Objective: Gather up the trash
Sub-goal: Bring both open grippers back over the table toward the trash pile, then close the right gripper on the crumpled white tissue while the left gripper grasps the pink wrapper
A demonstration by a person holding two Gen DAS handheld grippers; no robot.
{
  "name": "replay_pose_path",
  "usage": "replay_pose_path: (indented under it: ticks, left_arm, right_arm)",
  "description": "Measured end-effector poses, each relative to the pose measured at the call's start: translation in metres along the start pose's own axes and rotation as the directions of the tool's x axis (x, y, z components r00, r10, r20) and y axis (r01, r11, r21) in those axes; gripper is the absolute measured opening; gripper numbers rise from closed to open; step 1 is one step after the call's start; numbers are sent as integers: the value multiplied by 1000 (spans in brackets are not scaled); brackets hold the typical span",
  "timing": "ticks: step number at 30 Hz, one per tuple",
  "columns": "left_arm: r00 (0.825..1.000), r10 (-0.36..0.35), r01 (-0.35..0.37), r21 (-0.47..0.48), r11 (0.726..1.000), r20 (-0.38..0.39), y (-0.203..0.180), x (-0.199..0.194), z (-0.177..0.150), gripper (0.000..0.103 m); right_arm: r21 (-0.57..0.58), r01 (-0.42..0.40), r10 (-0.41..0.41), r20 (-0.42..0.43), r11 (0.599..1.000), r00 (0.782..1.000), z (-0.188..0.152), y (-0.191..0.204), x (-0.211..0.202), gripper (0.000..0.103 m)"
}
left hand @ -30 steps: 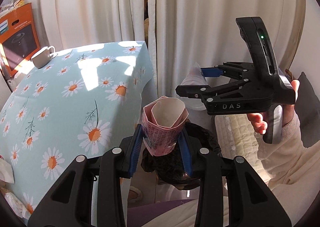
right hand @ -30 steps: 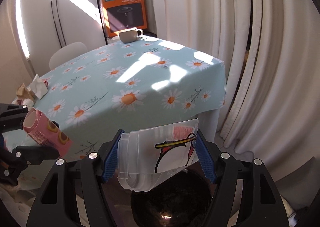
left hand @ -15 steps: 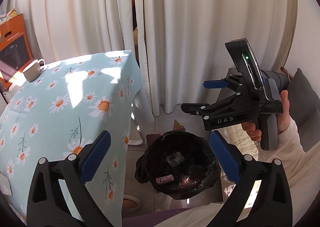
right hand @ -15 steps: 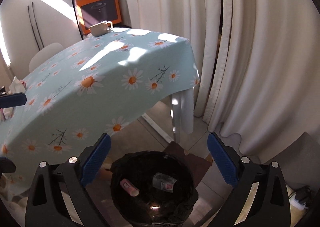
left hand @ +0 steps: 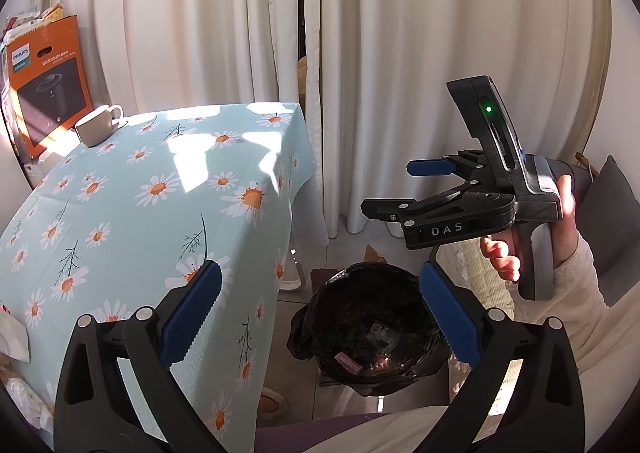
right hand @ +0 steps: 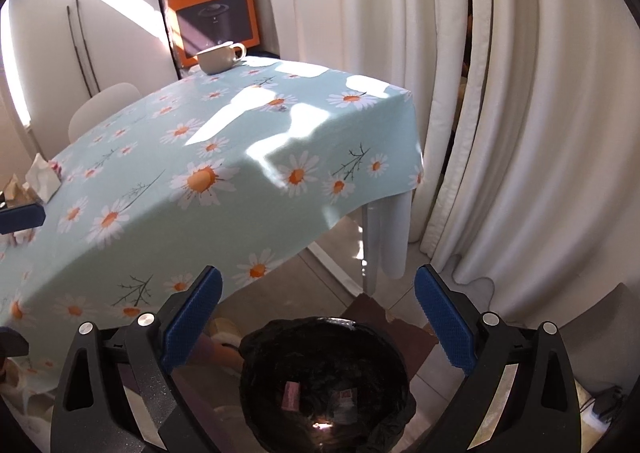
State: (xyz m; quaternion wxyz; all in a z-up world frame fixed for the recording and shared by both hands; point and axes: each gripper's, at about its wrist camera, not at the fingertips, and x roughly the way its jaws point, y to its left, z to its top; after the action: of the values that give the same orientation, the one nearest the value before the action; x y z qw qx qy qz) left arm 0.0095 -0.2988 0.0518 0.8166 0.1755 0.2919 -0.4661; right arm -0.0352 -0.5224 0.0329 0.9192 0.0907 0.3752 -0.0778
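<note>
The right gripper (right hand: 318, 317) hangs with jaws spread wide above the bin (right hand: 256, 365) — pink wrapper (right hand: 291, 395) inside.

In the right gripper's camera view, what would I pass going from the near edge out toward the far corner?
Trash bin with black liner → daisy tablecloth on the table → white cup → orange box against the wall.

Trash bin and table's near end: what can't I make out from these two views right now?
- Trash bin: right wrist view, bottom frame edge cuts off its near rim; pink scrap too dark to identify.
- Crumpled tissues: right wrist view, left edge and left gripper's blue pad hide the rest.
- Both grippers open, empty.
</note>
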Motion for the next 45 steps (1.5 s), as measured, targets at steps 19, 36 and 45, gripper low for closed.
replay_pose_path:
  ticks: [19,36,45]
  left_arm:
    - [976,217,-209,-172,963,29,73,-71,-37,97]
    - [893,450,-431,-332,839,-21,139,-133,-102,97]
    - [847,526,-515,-370,773,-80,160,-162,-130,97]
  right_arm:
    - [-182,-176,177,-11,967,984,38,106,17,93]
    - [-324,-343,322,-116,882,939,59,222,47,93]
    - [-358,-464,426,-182,811,886,62,285,55,93]
